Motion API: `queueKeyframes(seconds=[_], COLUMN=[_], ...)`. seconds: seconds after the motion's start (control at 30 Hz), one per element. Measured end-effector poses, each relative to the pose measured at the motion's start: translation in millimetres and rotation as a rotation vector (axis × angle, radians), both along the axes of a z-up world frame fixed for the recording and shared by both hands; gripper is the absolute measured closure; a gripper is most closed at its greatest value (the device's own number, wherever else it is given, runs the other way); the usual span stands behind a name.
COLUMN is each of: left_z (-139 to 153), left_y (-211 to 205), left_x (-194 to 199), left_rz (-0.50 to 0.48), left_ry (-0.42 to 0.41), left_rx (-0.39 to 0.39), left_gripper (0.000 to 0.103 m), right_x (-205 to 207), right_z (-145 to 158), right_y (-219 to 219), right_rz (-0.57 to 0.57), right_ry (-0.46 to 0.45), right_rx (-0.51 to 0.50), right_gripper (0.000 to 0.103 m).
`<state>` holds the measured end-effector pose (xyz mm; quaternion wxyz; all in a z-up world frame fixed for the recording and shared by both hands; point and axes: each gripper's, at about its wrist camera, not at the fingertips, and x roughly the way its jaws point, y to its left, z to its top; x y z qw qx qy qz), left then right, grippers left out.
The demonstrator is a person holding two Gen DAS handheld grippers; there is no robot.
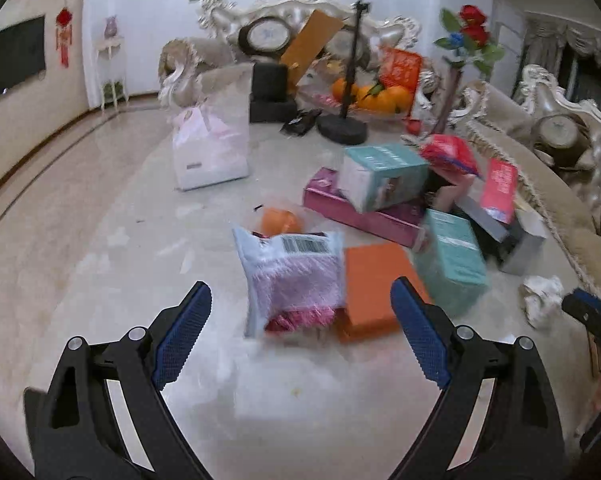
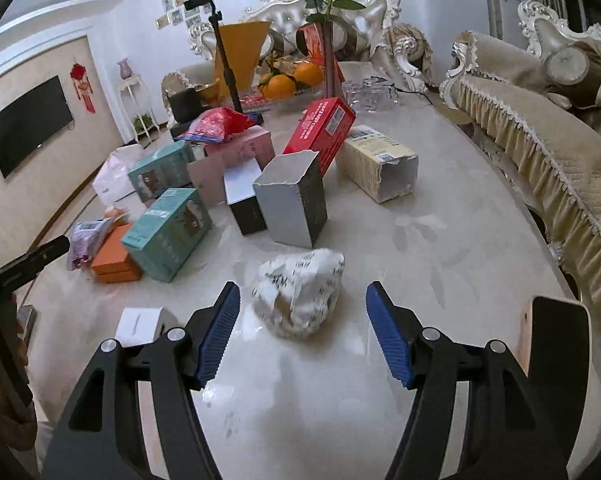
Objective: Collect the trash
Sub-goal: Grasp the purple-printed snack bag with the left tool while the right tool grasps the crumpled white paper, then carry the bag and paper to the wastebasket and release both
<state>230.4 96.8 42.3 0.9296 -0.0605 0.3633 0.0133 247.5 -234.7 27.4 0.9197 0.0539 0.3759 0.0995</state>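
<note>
Here, over a marble table [image 2: 460, 240] strewn with empty packaging, we hold both grippers above the mess with nothing in either one. The right gripper [image 2: 303, 332] hangs with its jaws about half apart, framing a crumpled white paper wad [image 2: 300, 292] that lies near us on the bare stone, the blue pads clear of it on both sides. The left gripper [image 1: 300, 332] spreads wide and empty above a plastic mailer bag [image 1: 292, 272] with a barcode label, which rests against an orange box [image 1: 376, 288] to its right. To take the wad well, we judge it best to drop straight down until the pads bracket its middle, then close gently (crushed paper gives and can squirt sideways). The bag looks slippery and limp, so a pinch at a bunched fold should hold better than one on flat film. Beyond lie teal cartons [image 2: 168, 232], a torn grey box [image 2: 292, 200] and a red box [image 2: 320, 128].
</note>
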Motion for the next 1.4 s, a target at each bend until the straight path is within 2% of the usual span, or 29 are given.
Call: queueKeyframes(seconds=[0.13, 0.3, 0.47, 0.57, 0.63, 0.67, 0.7, 0.8, 0.93, 1.1, 1.23, 1.33, 1.4], left_z=[-11, -26, -33, -36, -37, -38, -38, -39, -28, 2, 21, 33, 33], left_y=[9, 11, 24, 28, 31, 31, 31, 34, 32, 21, 12, -3, -19], left_x=[21, 36, 41, 40, 39, 39, 39, 38, 28, -1, -37, -91, -138], left_rz=[0.036, 0.032, 0.077, 0.075, 0.068, 0.055, 0.050, 0.035, 0.026, -0.025, -0.096, -0.180, -0.235], left_ry=[0.042, 0.097, 0.111, 0.112, 0.106, 0.107, 0.115, 0.112, 0.069, -0.021, -0.081, -0.143, -0.163], left_rx=[-0.007, -0.022, -0.144, -0.176, -0.194, -0.203, -0.195, -0.217, -0.190, -0.137, -0.167, -0.186, -0.171], left_gripper=[0.014, 0.014, 0.014, 0.014, 0.025, 0.048, 0.059, 0.062, 0.062, 0.062, 0.062, 0.062, 0.062], right_x=[13, 29, 36, 37, 37, 36, 35, 27, 16, -14, -57, -112, -152], right_z=[-4, -11, -17, -21, -22, -22, -22, -18, -6, 22, 41, 48, 41], right_y=[1, 4, 4, 4, 4, 5, 7, 13, 8, -4, -6, -9, -7], right_rz=[-0.009, 0.003, 0.026, 0.045, 0.063, 0.080, 0.103, 0.108, 0.097, 0.125, 0.164, 0.210, 0.242], right_ry=[0.015, 0.050, 0.094, 0.126, 0.135, 0.137, 0.147, 0.108, 0.055, -0.026, -0.085, -0.116, -0.089], right_rx=[0.001, -0.002, 0.016, 0.008, 0.013, 0.022, 0.040, -0.009, 0.047, 0.095, 0.127, 0.167, 0.198], right_gripper=[0.041, 0.041, 0.041, 0.041, 0.046, 0.053, 0.060, 0.063, 0.063, 0.063, 0.063, 0.063, 0.063])
